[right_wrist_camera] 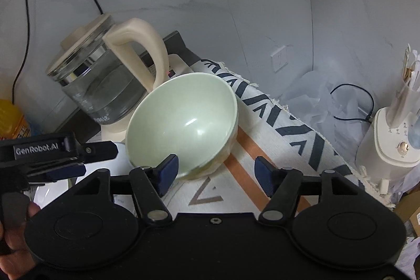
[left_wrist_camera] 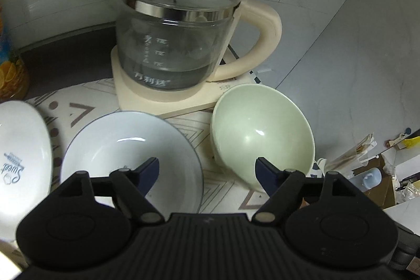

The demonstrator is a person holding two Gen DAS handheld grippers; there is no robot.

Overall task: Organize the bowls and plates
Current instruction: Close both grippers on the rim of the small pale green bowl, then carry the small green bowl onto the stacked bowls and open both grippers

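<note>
Ahead of the left gripper (left_wrist_camera: 207, 167), whose jaws stood spread and empty, a pale blue bowl (left_wrist_camera: 131, 159) sat upright on the patterned mat (left_wrist_camera: 225, 190), ready to be nested. Beside it the green bowl (left_wrist_camera: 262, 135) leaned tilted against the base of the glass kettle (left_wrist_camera: 181, 43), probably propped there by its rim. A white plate (left_wrist_camera: 21, 154) with printed lettering was cut off at the left edge.

From the right wrist, the right gripper (right_wrist_camera: 216, 171) was likewise released, its left finger just beside the green bowl's (right_wrist_camera: 183, 117) lower rim, seemingly lining up a grasp. Whether it touched the rim was hard to tell. The left gripper (right_wrist_camera: 65, 156) showed only partly, over a white dish that was mostly hidden.
</note>
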